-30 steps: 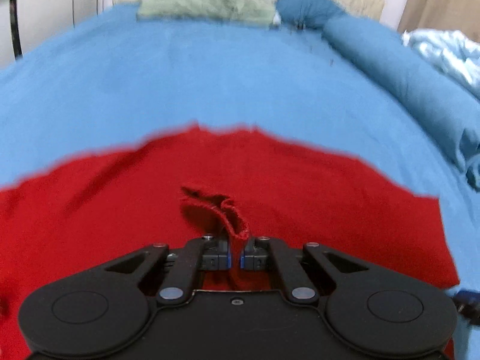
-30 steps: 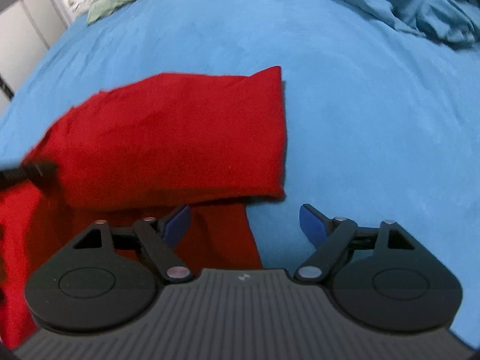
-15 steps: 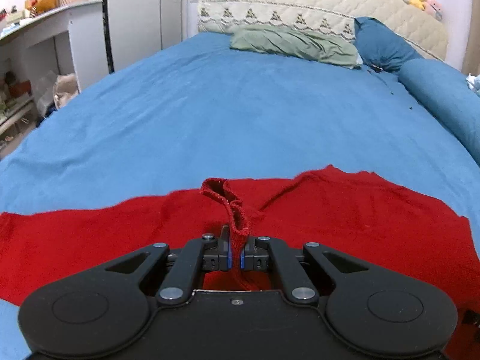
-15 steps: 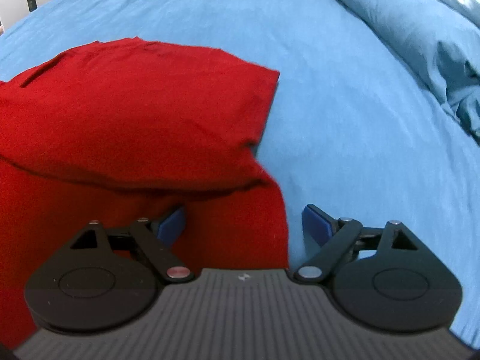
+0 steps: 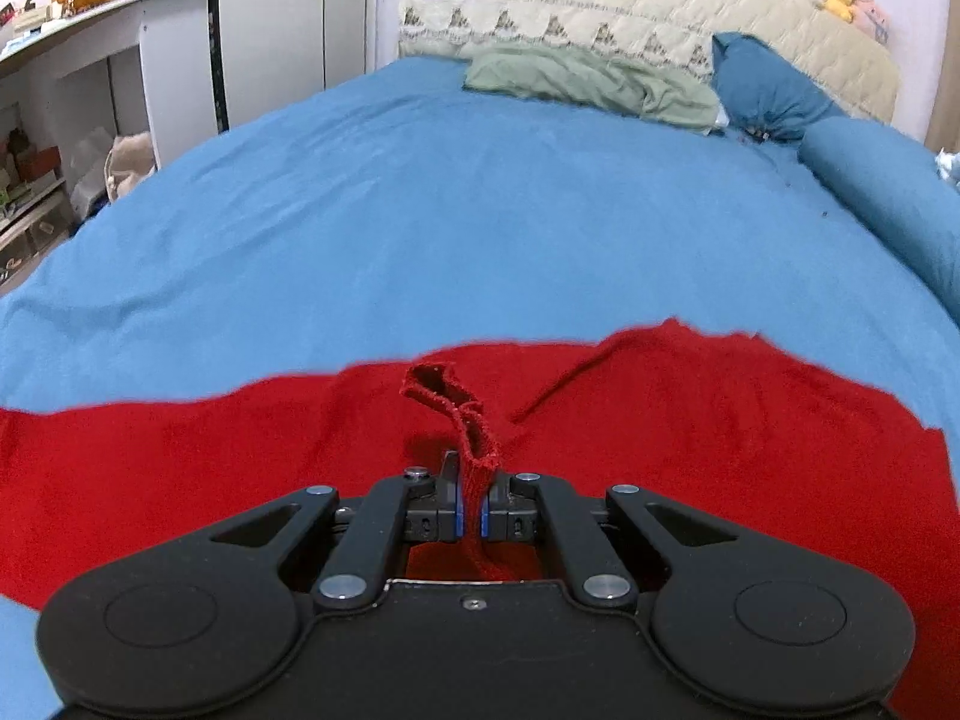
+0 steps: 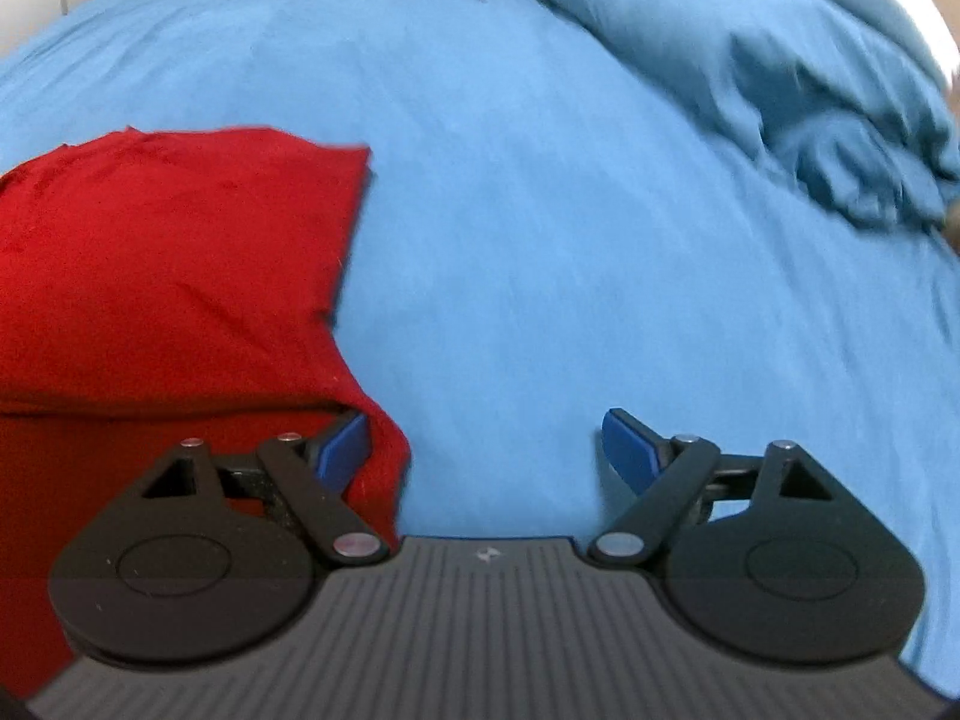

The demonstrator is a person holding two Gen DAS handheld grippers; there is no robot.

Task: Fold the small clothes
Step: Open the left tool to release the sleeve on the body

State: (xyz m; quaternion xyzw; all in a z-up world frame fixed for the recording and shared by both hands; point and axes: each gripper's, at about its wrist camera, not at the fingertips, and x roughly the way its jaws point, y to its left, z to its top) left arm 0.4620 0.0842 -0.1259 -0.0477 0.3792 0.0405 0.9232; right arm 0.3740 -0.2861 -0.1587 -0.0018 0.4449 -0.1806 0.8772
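A red garment lies spread across the near part of a blue bed. My left gripper is shut on a pinched fold of the red garment, and a strip of its hem sticks up between the pads. In the right wrist view the red garment lies folded over itself at the left, with its right edge just in front of my left pad. My right gripper is open and empty, low over the blue sheet beside the garment's right edge.
The blue bed sheet stretches back to a green cloth, a dark blue pillow and a quilted headboard. A rumpled blue duvet lies at the right. White cupboards and a shelf stand left of the bed.
My left gripper, still holding the red fold, has pulled back, so less garment shows ahead. My right gripper has shifted right, off the garment and over the bare sheet.
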